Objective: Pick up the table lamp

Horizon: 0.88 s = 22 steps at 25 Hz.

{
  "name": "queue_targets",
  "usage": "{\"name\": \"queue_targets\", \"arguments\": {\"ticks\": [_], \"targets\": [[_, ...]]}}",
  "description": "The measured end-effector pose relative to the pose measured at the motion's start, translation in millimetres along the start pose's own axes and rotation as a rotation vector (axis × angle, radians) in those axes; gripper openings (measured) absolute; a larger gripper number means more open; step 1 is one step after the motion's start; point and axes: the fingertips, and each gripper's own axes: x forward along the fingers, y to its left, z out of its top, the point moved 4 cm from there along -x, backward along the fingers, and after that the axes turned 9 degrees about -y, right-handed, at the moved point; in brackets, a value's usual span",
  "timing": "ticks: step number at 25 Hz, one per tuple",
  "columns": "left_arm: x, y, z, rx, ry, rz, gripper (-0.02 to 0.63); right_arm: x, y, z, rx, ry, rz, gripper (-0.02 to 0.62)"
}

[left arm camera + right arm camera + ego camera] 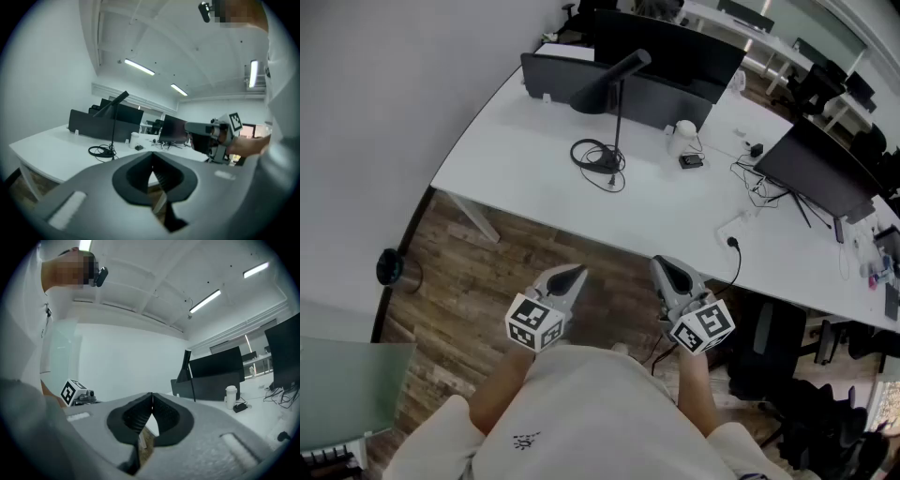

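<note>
Lamp first: the black table lamp point(617, 117) stands in the upper middle of the head view, well apart from both claws, so the reach has not begun.

Nearest to me, at the bottom centre of that view, the left claw point(569, 277) and the right claw point(669, 271) hang side by side over the wood floor point(478, 272), short of the near edge of the white table point(516, 178). In each claw's own view the dark pads meet along a thin line with nothing between them. Both are closed and empty.

Past the table edge there is a bare stretch of white top, then the lamp. It has a thin upright pole and a cone shade tilted at the top. A loose coil of black cable point(586, 150) lies at its base. Just to the right of it sit a white cup point(684, 133) and a small dark box point(691, 161). A dark screen panel point(661, 101) stands behind it.

I judge the pole the best hold, low and just above the base, since the shade looks too wide and slanted. I would open one claw fully before moving in, come at the pole level, and close squarely on it. The second claw could steady the base. I would lift slowly, as the cable may drag or snag.
</note>
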Motion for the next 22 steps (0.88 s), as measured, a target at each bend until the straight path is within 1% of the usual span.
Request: {"name": "queue_targets", "arguments": {"ticks": [4,7,12,16,22], "targets": [[-7,3,3,0.042,-0.009,-0.018,-0.005,-1,7,-2,-0.012,0.002,-0.025,0.002],[-13,7,5,0.056,-0.018,-0.031,-0.005,0,14,-3,-0.010,-0.006,-0.032,0.002],[-29,14,8,0.045,-0.016,-0.057,-0.005,-2,29,-8,0.043,-0.023,-0.042,0.002],[-45,22,2,0.032,-0.005,-0.072,-0.005,0,37,-15,0.059,-0.022,-0.071,0.002],[-69,35,-9,0.024,0.029,-0.084,-0.005,5,60,-30,0.091,-0.017,-0.092,0.002]]}}
